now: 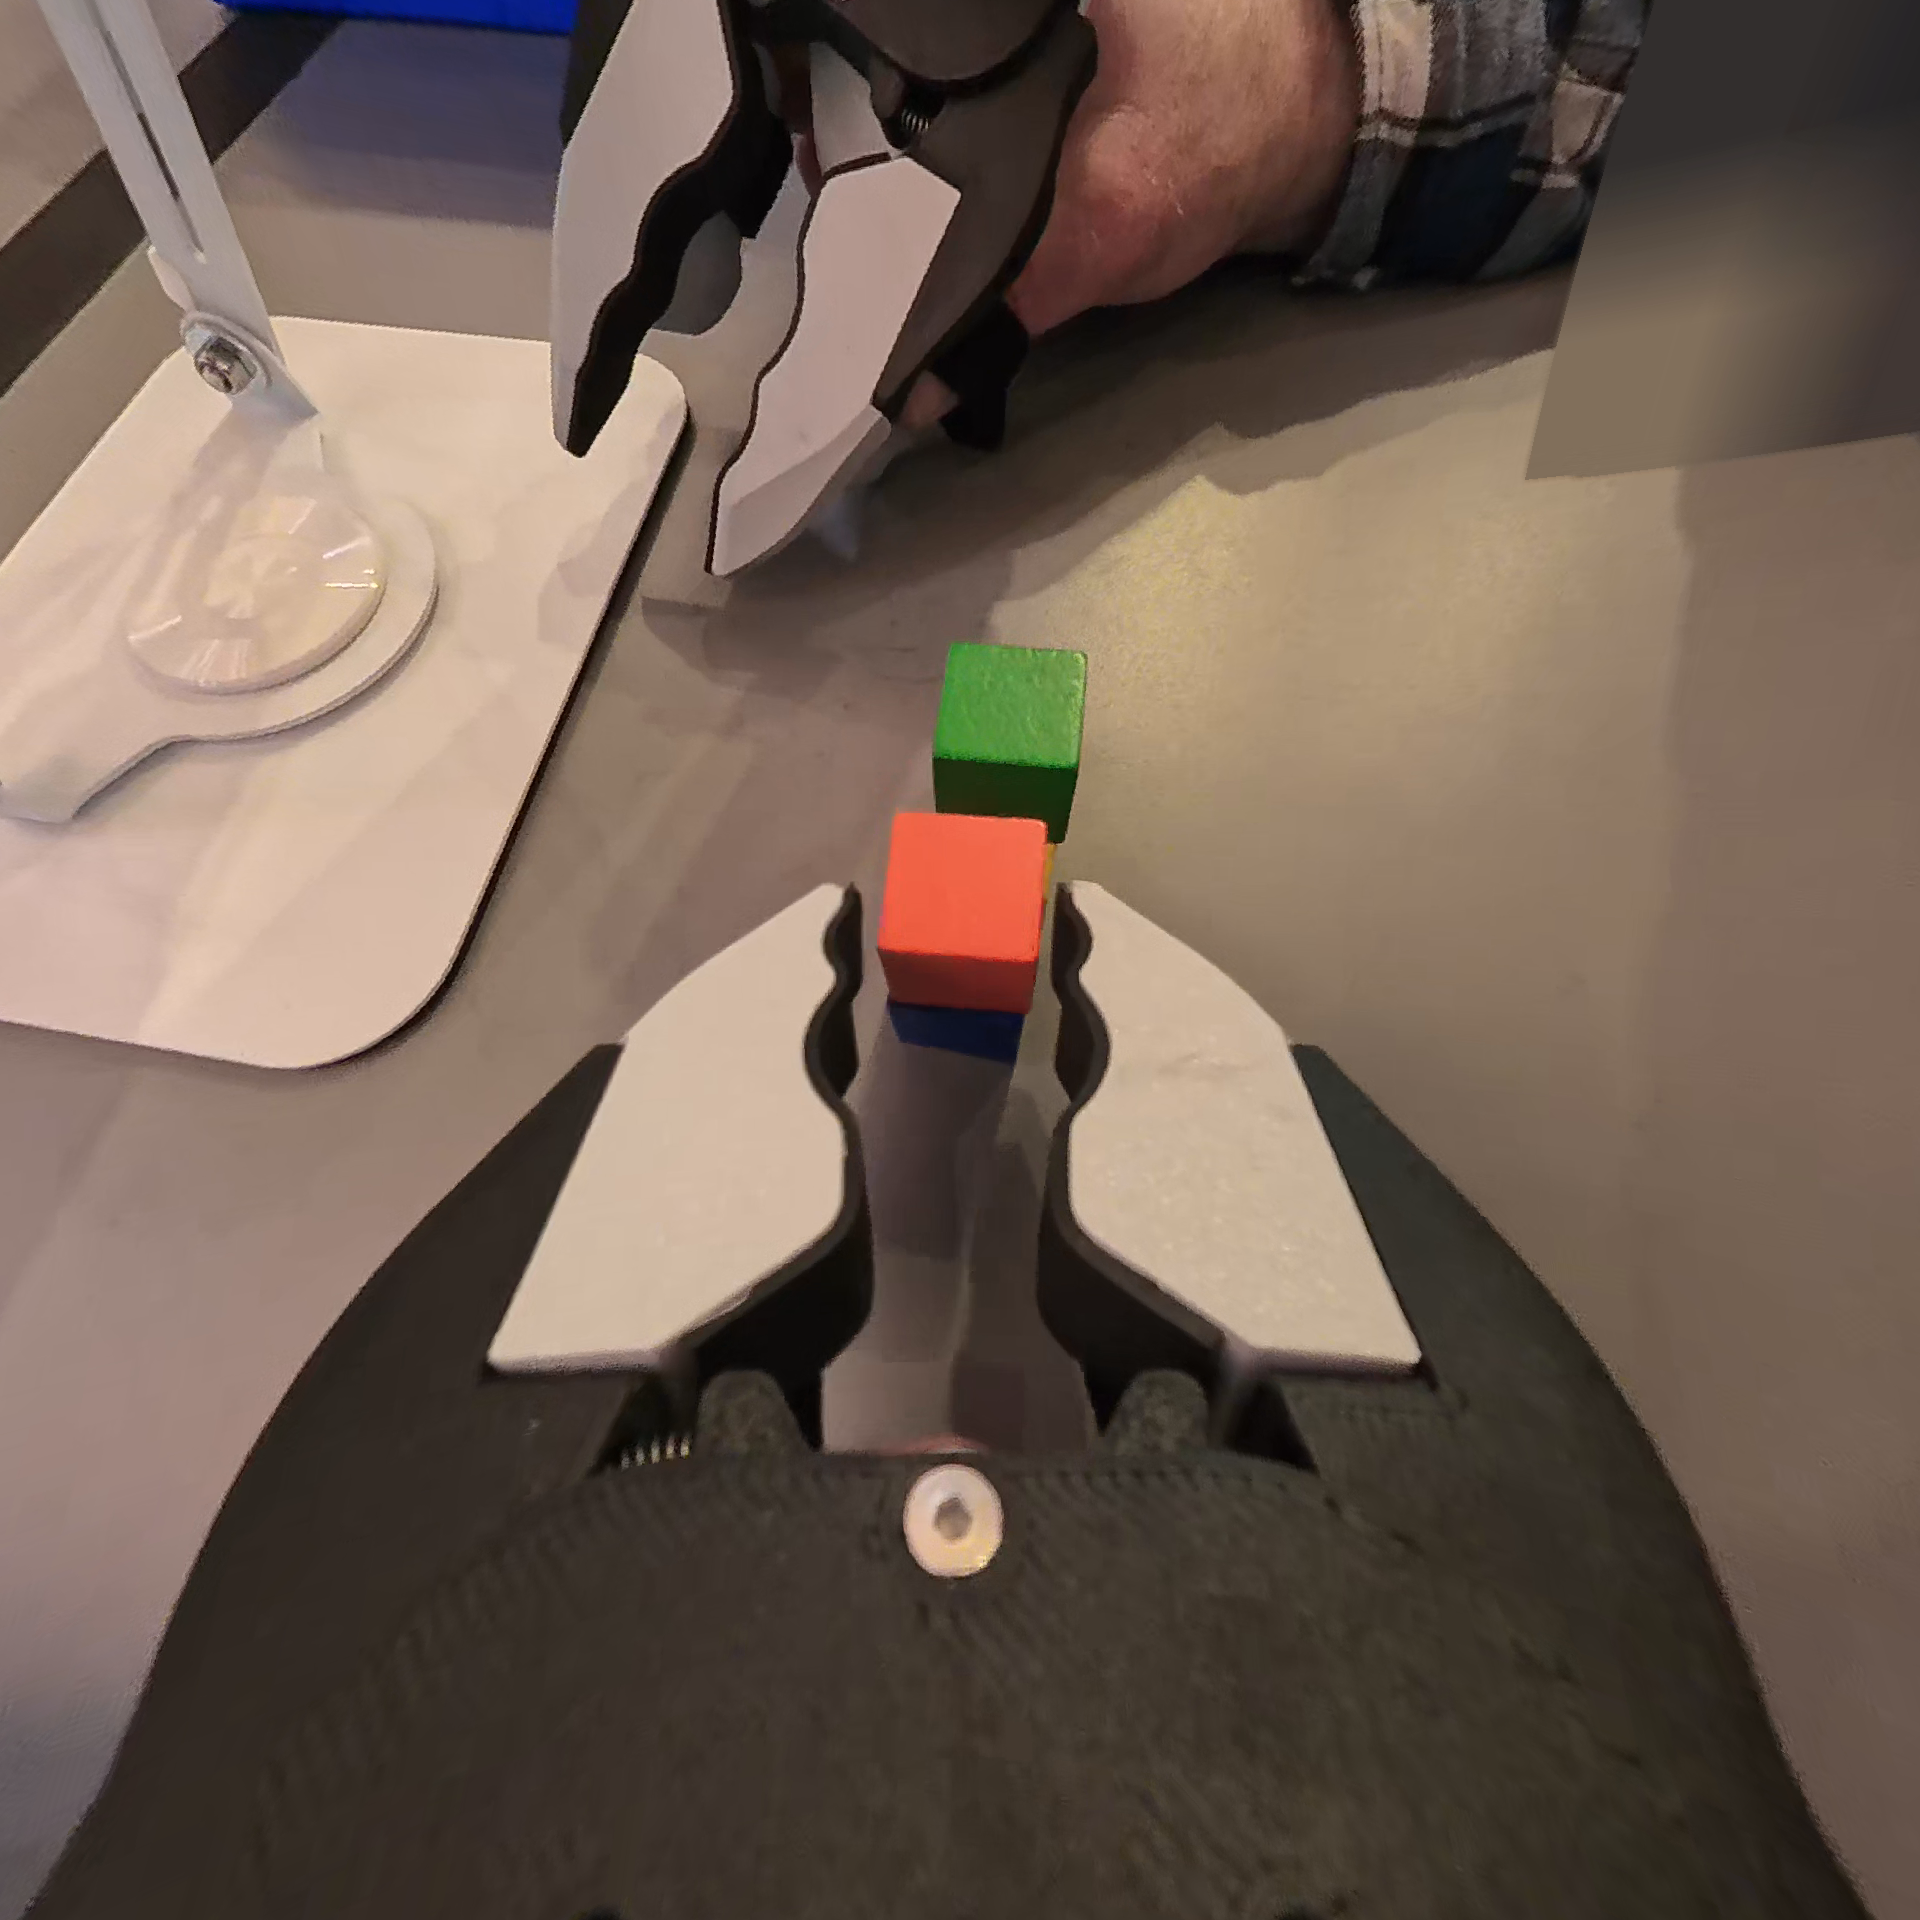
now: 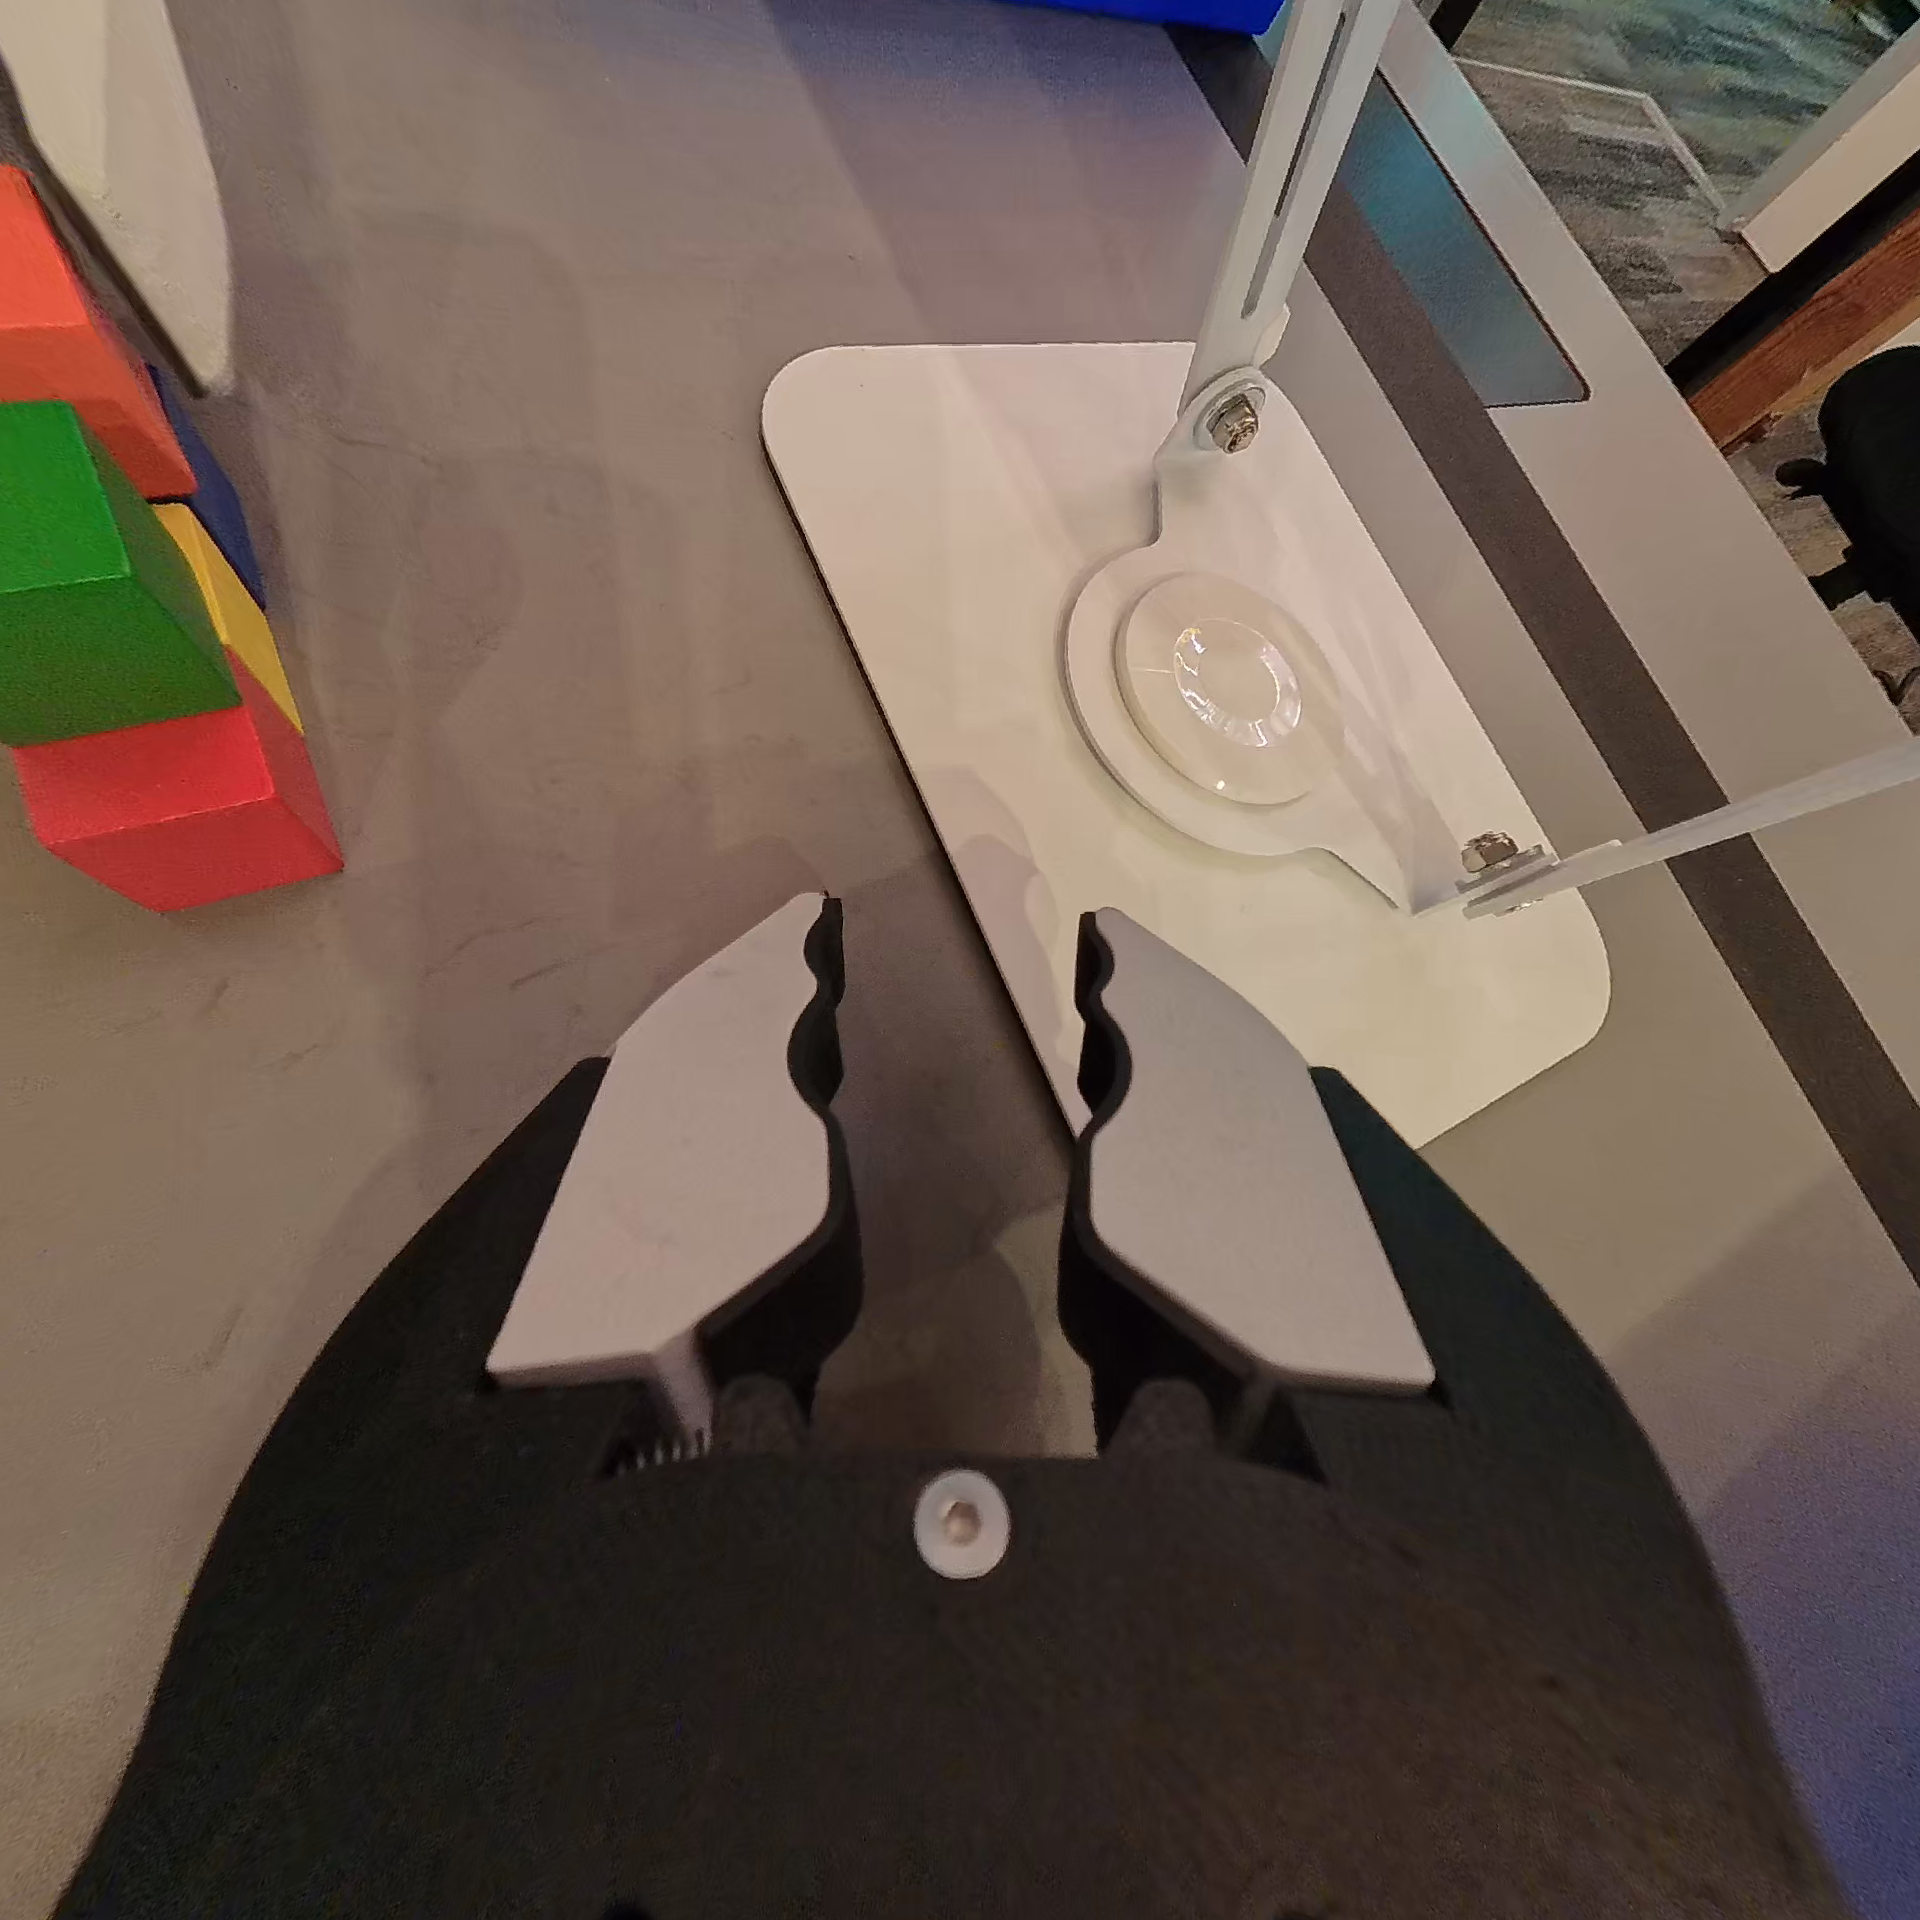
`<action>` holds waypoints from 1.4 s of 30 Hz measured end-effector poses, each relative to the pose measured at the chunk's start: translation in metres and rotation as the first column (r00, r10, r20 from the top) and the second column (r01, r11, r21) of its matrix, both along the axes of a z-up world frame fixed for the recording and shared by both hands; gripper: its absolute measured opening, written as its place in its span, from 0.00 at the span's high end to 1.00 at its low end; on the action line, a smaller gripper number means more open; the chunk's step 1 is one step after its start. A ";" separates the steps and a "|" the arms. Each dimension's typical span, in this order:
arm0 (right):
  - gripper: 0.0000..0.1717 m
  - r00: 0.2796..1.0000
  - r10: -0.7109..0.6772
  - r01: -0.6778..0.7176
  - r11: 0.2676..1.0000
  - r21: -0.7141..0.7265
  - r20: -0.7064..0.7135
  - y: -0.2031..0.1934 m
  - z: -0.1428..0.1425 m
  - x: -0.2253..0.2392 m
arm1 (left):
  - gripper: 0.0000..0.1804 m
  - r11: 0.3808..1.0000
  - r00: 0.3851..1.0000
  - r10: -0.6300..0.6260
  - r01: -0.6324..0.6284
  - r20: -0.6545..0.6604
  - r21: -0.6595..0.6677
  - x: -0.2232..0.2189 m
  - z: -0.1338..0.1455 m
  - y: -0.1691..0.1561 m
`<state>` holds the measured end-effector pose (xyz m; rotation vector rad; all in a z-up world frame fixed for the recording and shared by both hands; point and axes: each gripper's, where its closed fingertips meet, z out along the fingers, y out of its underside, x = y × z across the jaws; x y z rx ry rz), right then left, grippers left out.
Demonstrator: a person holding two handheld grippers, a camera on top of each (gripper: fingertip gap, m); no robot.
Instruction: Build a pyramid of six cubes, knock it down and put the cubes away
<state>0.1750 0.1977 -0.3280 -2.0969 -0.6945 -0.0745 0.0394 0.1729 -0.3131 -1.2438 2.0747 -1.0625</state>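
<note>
Left tongs (image 1: 956, 914) slack around orange cube (image 1: 961, 904), right tongs (image 2: 956, 925) wide, bare; no legible writing.

In the right wrist view, bare grey table (image 2: 540, 520) lies open from 10 to 12 o'clock. The white stand base (image 2: 935, 582) with its slanted struts (image 2: 1283, 197) blocks 1 to 3 o'clock; stacked cubes (image 2: 114, 644) crowd 9 o'clock.

White stand base (image 2: 935, 499) (grey table (image 2: 520, 312))
</note>
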 end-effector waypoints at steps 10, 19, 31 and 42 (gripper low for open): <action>0.75 1.000 0.001 -0.001 1.000 0.000 0.000 0.000 0.000 0.000 | 0.84 0.999 0.999 -0.048 0.048 0.019 0.000 0.003 0.005 -0.006; 0.75 1.000 0.002 -0.002 1.000 0.000 0.001 0.000 0.000 0.000 | 0.84 0.997 0.997 -0.073 0.074 0.012 -0.014 0.005 0.001 -0.011; 0.76 1.000 0.003 -0.003 1.000 0.001 0.002 0.000 0.000 -0.001 | 0.85 0.997 0.997 -0.072 0.072 0.009 -0.019 0.006 0.000 -0.010; 0.76 1.000 0.004 -0.004 1.000 0.000 0.001 -0.001 0.000 -0.001 | 0.85 0.997 0.997 -0.077 0.077 0.006 -0.018 0.007 -0.001 -0.010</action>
